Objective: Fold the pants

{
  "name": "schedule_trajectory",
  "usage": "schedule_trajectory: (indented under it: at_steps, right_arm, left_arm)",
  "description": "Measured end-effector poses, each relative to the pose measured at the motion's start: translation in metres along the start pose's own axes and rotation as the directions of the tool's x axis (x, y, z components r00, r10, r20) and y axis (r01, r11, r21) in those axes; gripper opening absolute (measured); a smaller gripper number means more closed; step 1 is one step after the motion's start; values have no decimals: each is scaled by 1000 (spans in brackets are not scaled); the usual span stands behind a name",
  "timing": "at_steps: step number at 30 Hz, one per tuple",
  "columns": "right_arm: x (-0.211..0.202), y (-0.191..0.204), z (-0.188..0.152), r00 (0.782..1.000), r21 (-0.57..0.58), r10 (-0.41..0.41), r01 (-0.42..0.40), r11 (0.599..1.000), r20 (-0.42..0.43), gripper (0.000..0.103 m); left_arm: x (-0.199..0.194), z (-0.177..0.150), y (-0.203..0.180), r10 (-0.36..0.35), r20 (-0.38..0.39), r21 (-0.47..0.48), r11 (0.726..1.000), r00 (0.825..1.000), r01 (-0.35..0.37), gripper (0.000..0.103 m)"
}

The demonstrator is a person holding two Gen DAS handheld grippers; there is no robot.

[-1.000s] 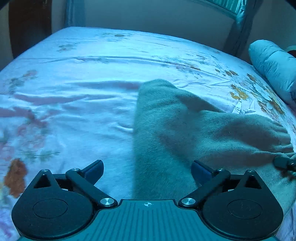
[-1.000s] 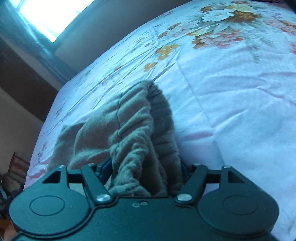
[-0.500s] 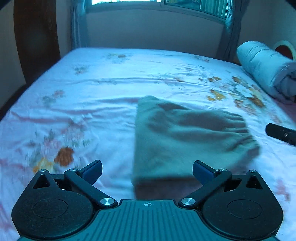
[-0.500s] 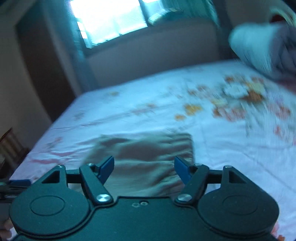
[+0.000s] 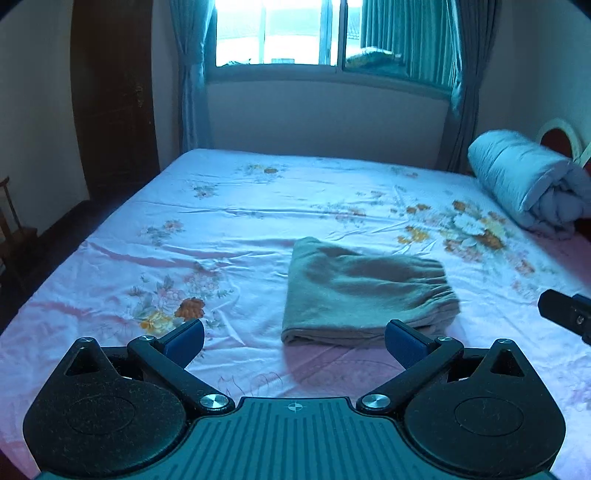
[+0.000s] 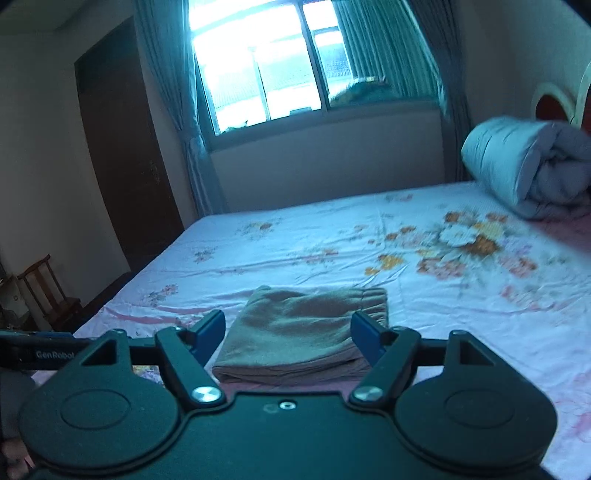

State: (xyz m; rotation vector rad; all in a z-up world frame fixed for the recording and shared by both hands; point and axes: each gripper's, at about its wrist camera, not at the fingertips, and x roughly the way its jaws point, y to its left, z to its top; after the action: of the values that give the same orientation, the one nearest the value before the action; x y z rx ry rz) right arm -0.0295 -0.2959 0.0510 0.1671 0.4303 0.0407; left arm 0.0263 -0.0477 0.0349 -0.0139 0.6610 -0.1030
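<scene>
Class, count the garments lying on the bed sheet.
1: the folded pants lie alone mid-bed on the floral sheet. The rolled quilt at the head could hide more.

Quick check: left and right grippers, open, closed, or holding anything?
Left gripper: open, holding nothing.
Right gripper: open, holding nothing; pants lie folded on the bed.

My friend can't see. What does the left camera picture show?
Folded pants lie on a flowery bed. The open left gripper hangs in front of them, holding nothing. A rolled quilt sits at the right, under a window.
</scene>
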Motion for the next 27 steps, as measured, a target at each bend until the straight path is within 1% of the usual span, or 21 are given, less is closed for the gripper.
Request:
schedule_trajectory:
  at_steps: [2,5,7,11,13,18,25,27]
  right_arm:
    - [-16,4,-1,1000,4,-13,12,1000,22,69]
    - [-33,10,-2,999,-20,-17,18,1000,47,69]
    - [-41,13,-2,998,-19,-11,12,1000,57,70]
    - [-51,17,-6,997,-27,-35,37,999,74,70]
    - [-55,19,-7,996,-32,-37,39,999,77,70]
    - [-58,20,-9,997,-22,-28,30,999,76,70]
    - [-55,23,-10,997,-29,-22,25,999,75,70]
    - [-54,24,-10,997,-29,-31,34,999,77,70]
  left_arm:
    - [-13,-2,3,-12,3,-11,1000,1000,12,103]
    - [-32,-7,2,-29,43,10,1000,999,29,103]
    - [-40,-9,-1,-12,68,32,999,998,10,103]
    - [-53,-11,-10,1,100,87,996,995,-10,103]
    - [-57,-11,-13,-14,98,101,995,995,4,103]
    - [-62,-12,-13,-52,104,79,996,993,44,103]
    - [-57,-13,-12,-50,86,69,997,995,44,103]
    - [-56,-14,-14,-49,85,72,996,995,43,103]
